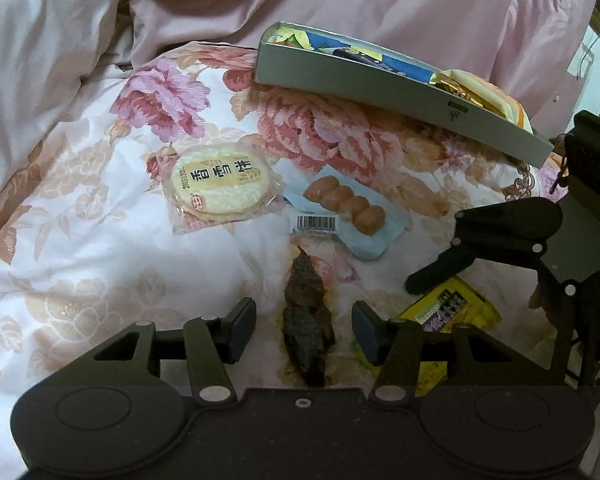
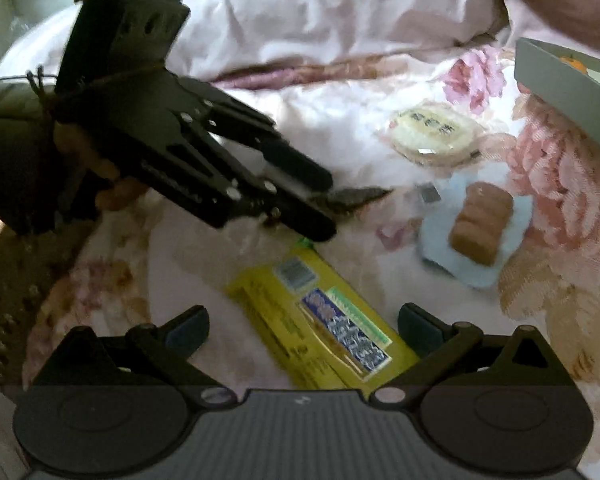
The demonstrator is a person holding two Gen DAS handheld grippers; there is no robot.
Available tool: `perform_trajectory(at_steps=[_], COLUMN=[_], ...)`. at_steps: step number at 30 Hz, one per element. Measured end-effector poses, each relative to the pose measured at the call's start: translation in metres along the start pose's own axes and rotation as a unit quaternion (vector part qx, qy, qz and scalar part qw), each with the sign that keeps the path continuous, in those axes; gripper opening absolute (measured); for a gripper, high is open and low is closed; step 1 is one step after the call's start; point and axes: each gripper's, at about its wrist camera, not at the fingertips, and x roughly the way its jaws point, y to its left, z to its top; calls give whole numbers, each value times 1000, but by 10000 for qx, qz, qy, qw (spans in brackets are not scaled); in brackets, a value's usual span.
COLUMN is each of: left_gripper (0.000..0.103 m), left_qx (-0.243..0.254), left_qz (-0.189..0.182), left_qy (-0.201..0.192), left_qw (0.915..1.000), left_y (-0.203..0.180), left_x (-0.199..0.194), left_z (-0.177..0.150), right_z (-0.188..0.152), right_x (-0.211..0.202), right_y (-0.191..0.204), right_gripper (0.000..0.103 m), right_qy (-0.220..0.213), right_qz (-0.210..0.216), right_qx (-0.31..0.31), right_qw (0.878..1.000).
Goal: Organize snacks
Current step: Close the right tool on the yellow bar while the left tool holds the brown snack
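My left gripper is open low over the floral bedspread, one finger on each side of a dark brown dried snack in a clear wrapper; its pads stand clear of the wrapper. In the right wrist view the same gripper reaches in from the left, with the dark snack poking out past its tips. My right gripper is open too, straddling a yellow snack packet that lies flat. One of its fingers shows above the yellow packet.
A round rice cracker and a sausage-shaped snack on a blue pack lie farther out. A grey box with several packets in it rests at the back right. Pink quilt folds rise behind. A hand holds the left gripper.
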Motion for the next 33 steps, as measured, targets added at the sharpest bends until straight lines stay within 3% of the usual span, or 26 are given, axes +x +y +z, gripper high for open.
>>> perform_trajectory(at_steps=[7,12,19,27,33], left_gripper=[78,78,68,58,71], left_qx=[92,267,255,349,665], left_qz=[-201,-110,47,248,261], left_qy=[-50,-4,-21,-87,-112], left_qw=[9997,9996,9997,9990,9974], left_y=[-5,-11,-11,-12,-22], left_x=[3,5,3,1,4], left_z=[-2,-2,-3,-6,-11], right_z=[-12,-10,-14,-12,-17], right_x=[-6,-6,-12,-3,-2], right_y=[20,33,59,70,55], right_gripper=[95,83,64,60,70], right_qy=[-51,-31,-234,-408,-521], right_qz=[-880,-1414,-2327,-3093,-2931], right_qx=[454,829,1730,1564,1945], right_qw=[9951,9865,9568,9371,9346])
